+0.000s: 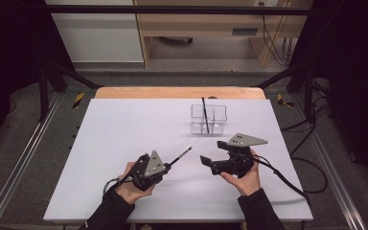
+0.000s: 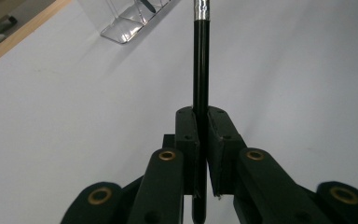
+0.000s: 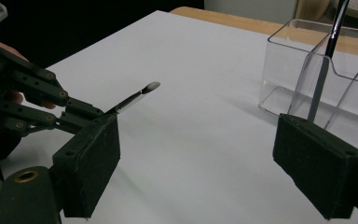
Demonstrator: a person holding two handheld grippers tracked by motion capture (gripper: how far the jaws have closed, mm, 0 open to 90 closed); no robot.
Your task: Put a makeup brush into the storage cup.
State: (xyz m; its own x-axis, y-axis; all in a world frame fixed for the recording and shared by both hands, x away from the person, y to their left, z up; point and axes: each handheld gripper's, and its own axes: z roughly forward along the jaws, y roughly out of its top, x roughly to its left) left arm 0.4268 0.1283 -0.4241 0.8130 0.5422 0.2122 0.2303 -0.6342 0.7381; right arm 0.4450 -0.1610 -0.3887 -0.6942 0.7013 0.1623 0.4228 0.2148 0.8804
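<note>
High view puts the left gripper (image 1: 165, 167) nearest the tabletop's near edge, left of centre, its jaws clamped on the lower shaft of a slim black make-up brush with a silver ferrule (image 1: 181, 156), which slants up and away toward the far right. Left gripper view confirms the grip: the brush handle (image 2: 201, 70) runs straight between the closed pads. To its right, the right gripper (image 1: 212, 162) hovers over the near right part of the white tabletop (image 1: 124, 129), jaws spread wide and holding nothing. Farther right and toward the far edge stands the clear plastic divided organiser box (image 1: 209, 119), with a second thin black brush (image 1: 204, 115) leaning in it. I judge the carrying step is in hand; next the held brush must be tipped upright and lowered into a compartment.
</note>
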